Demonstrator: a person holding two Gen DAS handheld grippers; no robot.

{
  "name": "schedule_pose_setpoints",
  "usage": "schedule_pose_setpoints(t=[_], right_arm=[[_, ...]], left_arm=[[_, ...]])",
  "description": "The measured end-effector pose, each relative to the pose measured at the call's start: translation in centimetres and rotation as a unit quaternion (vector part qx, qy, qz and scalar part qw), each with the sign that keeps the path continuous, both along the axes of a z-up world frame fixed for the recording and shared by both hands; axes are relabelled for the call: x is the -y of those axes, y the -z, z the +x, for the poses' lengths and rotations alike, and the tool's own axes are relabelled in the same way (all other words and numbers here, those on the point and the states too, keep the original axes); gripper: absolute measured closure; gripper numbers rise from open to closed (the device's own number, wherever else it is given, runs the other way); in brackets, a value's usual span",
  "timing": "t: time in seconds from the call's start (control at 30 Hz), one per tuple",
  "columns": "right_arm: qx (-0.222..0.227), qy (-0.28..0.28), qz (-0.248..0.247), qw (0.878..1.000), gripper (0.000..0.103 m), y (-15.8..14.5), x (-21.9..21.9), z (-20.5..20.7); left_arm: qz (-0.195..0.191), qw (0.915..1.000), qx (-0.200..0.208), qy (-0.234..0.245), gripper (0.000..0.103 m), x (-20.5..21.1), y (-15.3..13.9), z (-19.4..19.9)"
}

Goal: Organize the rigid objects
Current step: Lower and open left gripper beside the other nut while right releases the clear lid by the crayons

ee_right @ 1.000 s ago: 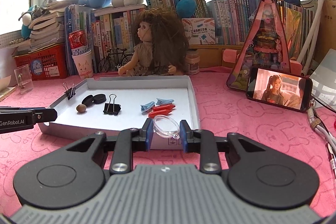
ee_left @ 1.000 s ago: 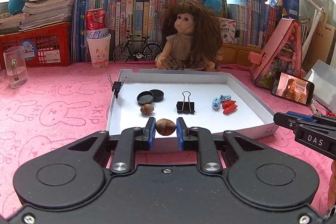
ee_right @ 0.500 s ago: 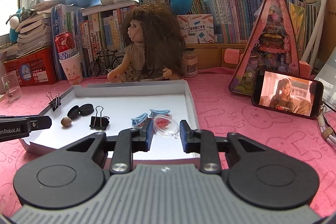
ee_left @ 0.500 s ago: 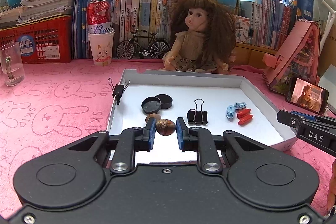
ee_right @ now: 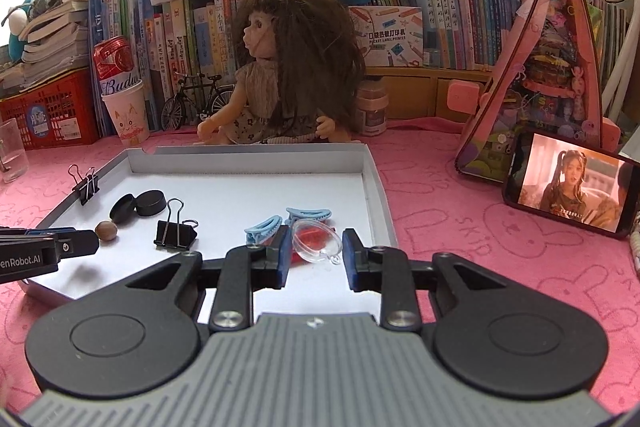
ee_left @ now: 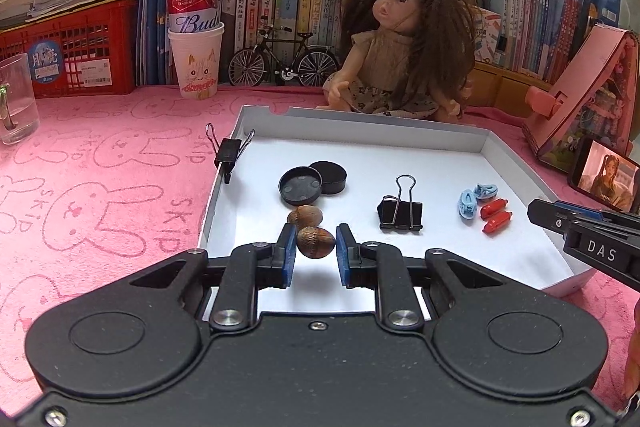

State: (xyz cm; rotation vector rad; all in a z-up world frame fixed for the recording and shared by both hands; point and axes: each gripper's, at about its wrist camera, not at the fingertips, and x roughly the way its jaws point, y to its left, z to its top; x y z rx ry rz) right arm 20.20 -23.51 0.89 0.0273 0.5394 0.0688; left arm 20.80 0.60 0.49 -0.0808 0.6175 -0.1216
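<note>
A white shallow tray (ee_left: 520,163) (ee_right: 376,187) lies on the pink cloth. My left gripper (ee_left: 316,247) is shut on a brown nut (ee_left: 315,242) and holds it over the tray's near left part, right behind a second nut (ee_left: 305,217) (ee_right: 106,230). My right gripper (ee_right: 316,247) is shut on a clear plastic half-shell (ee_right: 318,241) over the red clips (ee_left: 495,215) and beside the blue clips (ee_right: 288,221). Two black caps (ee_left: 312,181) and a black binder clip (ee_left: 401,215) (ee_right: 175,231) lie in the tray. Another binder clip (ee_left: 229,157) grips its left rim.
A doll (ee_left: 400,43) sits behind the tray. A paper cup holding a red can (ee_left: 195,39), a toy bicycle (ee_left: 284,61), books and a red crate line the back. A phone (ee_right: 568,185) and a pink toy house (ee_right: 548,75) stand at the right, a glass (ee_left: 14,99) at the left.
Both grippers have moved forward over the tray with their loads. The nut now hangs next to the nut in the tray; the clear shell now hangs over the red clips.
</note>
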Motion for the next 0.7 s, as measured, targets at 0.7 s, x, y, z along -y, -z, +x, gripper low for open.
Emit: schedule_pose_setpoints(t=[0.7], right_arm=[[-0.034,0.011,0.012,0.999,0.071,1.1,0.1,2.5]], left_arm=[[0.001,0.9999,-0.007,-0.008,0.084,0.5,1.2,2.3]])
